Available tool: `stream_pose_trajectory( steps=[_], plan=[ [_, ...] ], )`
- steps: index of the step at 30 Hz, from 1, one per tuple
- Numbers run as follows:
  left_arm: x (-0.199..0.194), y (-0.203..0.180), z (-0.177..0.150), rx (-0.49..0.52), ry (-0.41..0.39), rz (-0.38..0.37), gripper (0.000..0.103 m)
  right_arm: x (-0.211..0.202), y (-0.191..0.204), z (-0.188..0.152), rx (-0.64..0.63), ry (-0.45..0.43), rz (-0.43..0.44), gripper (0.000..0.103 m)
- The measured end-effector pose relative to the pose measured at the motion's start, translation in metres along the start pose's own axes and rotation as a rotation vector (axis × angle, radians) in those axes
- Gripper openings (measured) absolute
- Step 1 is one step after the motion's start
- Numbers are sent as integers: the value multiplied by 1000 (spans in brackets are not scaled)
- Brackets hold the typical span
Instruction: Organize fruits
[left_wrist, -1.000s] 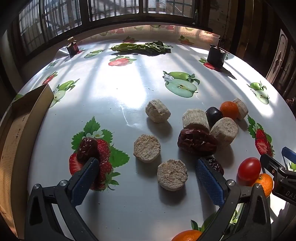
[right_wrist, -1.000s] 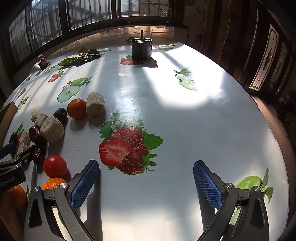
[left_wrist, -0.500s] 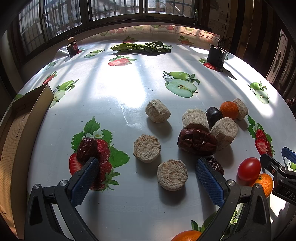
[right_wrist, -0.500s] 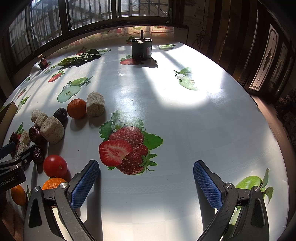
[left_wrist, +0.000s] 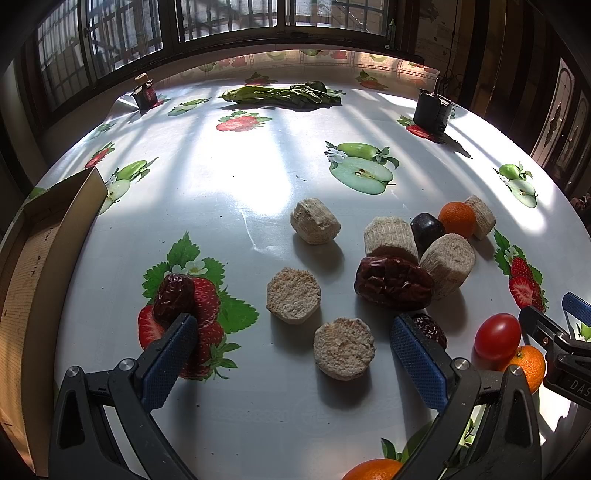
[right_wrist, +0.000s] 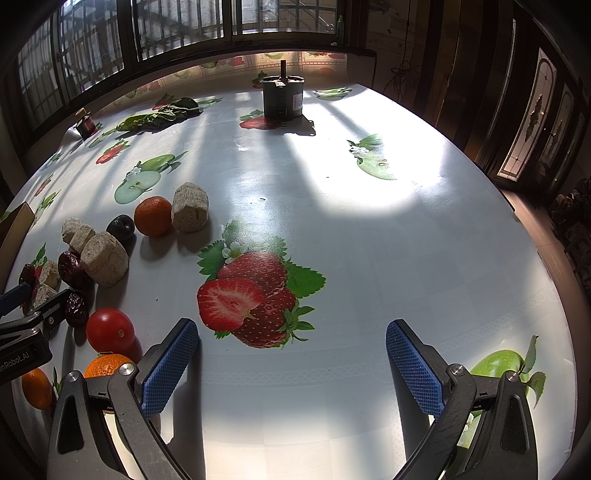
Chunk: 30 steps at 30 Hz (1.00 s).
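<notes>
Left wrist view shows the left gripper (left_wrist: 291, 354) with its blue pads spread wide and nothing between them, held low over the fruit-print tablecloth (left_wrist: 236, 173). Just ahead, between the fingers' line, lie two pale fibrous rounds (left_wrist: 343, 349); I cannot tell what they are. More of them sit farther ahead. A small red date (left_wrist: 173, 297) rests just beyond the left finger's tip, on a printed strawberry, and another small date (left_wrist: 430, 328) sits right behind the right finger's tip. A large wrinkled date (left_wrist: 393, 282) lies ahead and to the right, touching two rounds. Beyond it are a dark plum (left_wrist: 426, 229) and a tangerine (left_wrist: 457, 218) side by side. A cherry tomato (left_wrist: 496, 336) and a second tangerine (left_wrist: 526, 365) lie off to the right, near the other tool. A cardboard box (left_wrist: 44, 236), open, stands well off to the left, probably the place meant for sorted fruit.

From its own camera, the right gripper (right_wrist: 291, 363) is likewise spread and empty, over bare cloth with the fruit off to its left.

Nothing appears sorted yet: fruit and rounds are mixed in one loose scatter. The wide stance suits a pick, likely the date nearest the left finger.
</notes>
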<state>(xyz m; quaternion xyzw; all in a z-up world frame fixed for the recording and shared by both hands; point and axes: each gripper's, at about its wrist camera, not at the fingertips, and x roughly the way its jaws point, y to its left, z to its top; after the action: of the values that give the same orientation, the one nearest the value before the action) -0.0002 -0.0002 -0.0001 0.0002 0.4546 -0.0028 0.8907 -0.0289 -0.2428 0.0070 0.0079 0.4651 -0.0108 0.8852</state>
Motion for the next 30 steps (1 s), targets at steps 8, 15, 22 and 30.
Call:
stream_pose_trajectory(
  steps=[8,15,22,30],
  plan=[
    [0,0,0,0,0,0,103,0,0,0,1,0,0,102],
    [0,0,0,0,0,0,103,0,0,0,0,0,0,102],
    [-1,0,1,20,17,-14,103,0,1,0,1,0,0,102],
    [1,1,3,86,64,-66,103,-5,4,-5,23,48,-10,102]
  ],
)
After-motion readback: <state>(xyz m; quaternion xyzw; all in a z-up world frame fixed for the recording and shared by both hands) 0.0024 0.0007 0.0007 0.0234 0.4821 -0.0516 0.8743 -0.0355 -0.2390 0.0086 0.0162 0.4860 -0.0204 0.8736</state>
